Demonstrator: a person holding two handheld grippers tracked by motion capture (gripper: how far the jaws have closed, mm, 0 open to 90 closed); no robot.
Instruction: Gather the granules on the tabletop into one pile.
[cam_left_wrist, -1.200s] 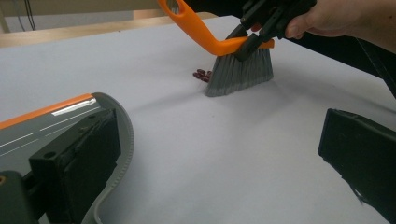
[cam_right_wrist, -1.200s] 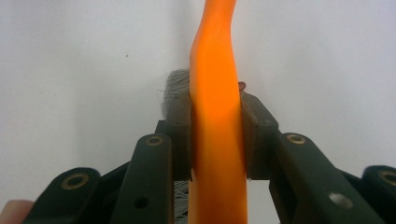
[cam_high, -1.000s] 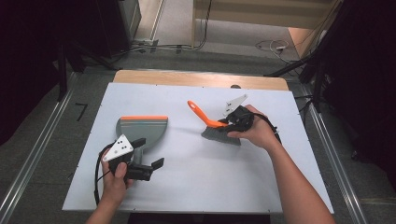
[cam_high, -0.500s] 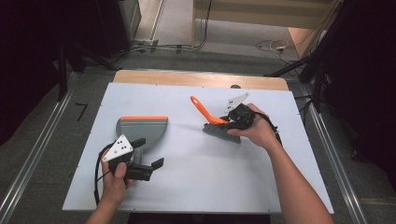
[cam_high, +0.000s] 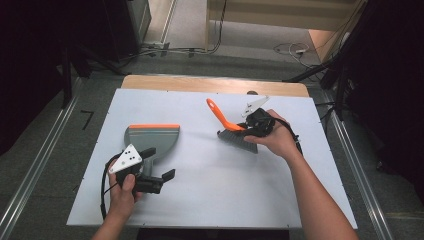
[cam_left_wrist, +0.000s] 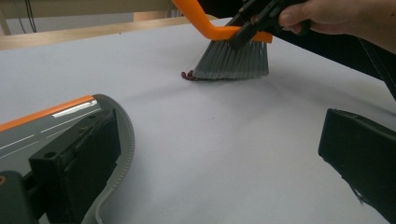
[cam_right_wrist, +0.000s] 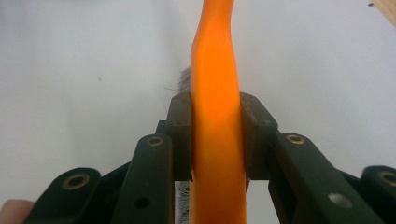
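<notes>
A white worktop (cam_high: 210, 200) with a bare wooden strip (cam_high: 200, 84) along its far edge stands on grey floor (cam_high: 45, 150). Cables (cam_high: 180, 50) lie beyond it; metal rails (cam_high: 30, 175) run at left and right.

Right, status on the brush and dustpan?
Right gripper shut on brush, bristles on table. Left gripper open beside dustpan. Small red debris at bristles.
</notes>
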